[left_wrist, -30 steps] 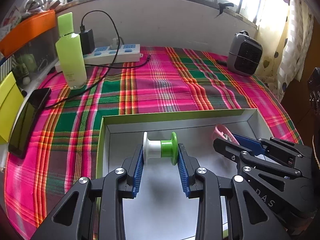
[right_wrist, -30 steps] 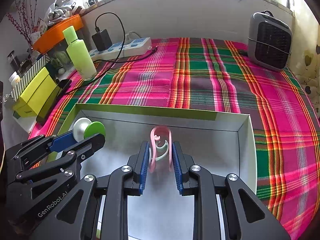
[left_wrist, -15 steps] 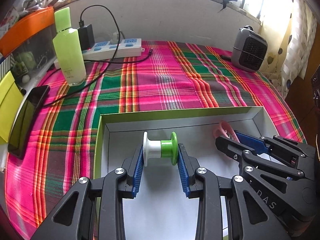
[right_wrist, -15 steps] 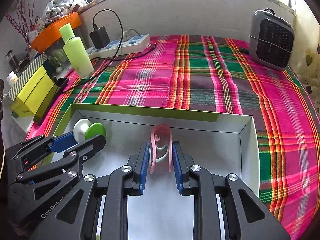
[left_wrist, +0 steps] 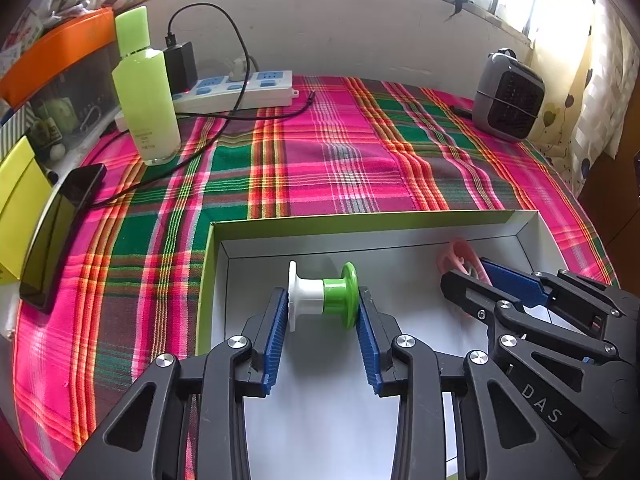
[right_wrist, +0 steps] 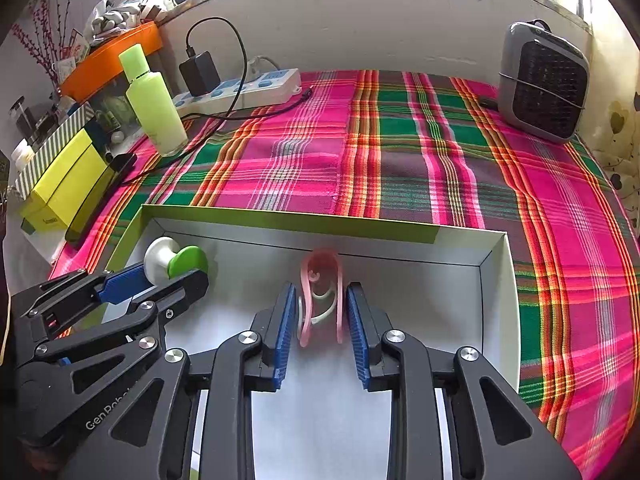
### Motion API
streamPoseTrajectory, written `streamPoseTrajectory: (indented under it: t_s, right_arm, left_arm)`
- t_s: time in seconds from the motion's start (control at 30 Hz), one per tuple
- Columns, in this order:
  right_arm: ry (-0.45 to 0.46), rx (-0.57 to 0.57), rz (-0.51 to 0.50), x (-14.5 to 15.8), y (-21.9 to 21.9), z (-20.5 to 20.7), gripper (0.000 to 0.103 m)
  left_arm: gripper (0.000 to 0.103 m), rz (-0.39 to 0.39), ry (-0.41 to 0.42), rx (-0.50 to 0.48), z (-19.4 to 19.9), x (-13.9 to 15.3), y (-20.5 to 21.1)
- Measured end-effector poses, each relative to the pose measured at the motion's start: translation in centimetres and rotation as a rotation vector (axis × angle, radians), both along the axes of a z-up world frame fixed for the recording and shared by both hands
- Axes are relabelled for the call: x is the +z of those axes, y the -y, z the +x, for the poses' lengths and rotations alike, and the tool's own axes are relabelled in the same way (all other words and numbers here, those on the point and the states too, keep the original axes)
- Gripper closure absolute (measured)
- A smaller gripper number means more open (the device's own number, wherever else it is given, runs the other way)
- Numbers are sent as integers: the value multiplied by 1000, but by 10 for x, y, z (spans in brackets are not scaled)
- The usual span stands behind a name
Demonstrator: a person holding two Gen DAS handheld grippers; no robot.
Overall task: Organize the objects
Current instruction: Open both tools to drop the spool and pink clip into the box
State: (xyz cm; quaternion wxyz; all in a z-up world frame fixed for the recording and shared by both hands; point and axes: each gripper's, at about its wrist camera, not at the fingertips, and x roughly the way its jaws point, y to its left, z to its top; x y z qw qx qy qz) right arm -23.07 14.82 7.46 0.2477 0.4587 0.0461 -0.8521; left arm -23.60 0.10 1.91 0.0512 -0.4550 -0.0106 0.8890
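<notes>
A shallow white box (left_wrist: 360, 220) with a green rim lies on the plaid cloth. Inside it, a white and green spool (left_wrist: 324, 298) lies sideways between the pads of my left gripper (left_wrist: 322, 300); the pads still touch both flanges while the jaws are opening. To its right, my right gripper (right_wrist: 321, 296) straddles a pink clip (right_wrist: 320, 264) standing on the box floor. Those jaws are opening, with thin gaps between the pads and the clip. The right wrist view also shows the spool (right_wrist: 176, 258), the left gripper (right_wrist: 168, 276) and the box (right_wrist: 280, 218).
A green bottle (left_wrist: 144, 96), a white power strip (left_wrist: 240, 90) with a black charger, and a dark phone (left_wrist: 60, 232) sit at the back left. A grey heater (left_wrist: 508, 96) stands at the back right. Yellow boxes (right_wrist: 60, 184) line the left edge.
The right gripper's pads have spread apart from the pink clip, which now stands free between them. The left gripper and the spool look the same.
</notes>
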Motion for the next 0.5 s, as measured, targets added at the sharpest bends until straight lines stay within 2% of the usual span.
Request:
streamPoseTrajectory:
  t_s: [0.1, 0.33, 0.5]
  right_arm:
    - [-5, -4, 7, 0, 0, 1, 64]
    - [-3, -20, 5, 1, -5, 4, 60]
    - [-11, -33, 3, 4, -6, 8, 59]
  left_arm:
    - [67, 4, 0, -2, 1, 0, 0]
    - [59, 15, -6, 8, 6, 2, 5]
    - [58, 21, -19, 12, 14, 7, 9]
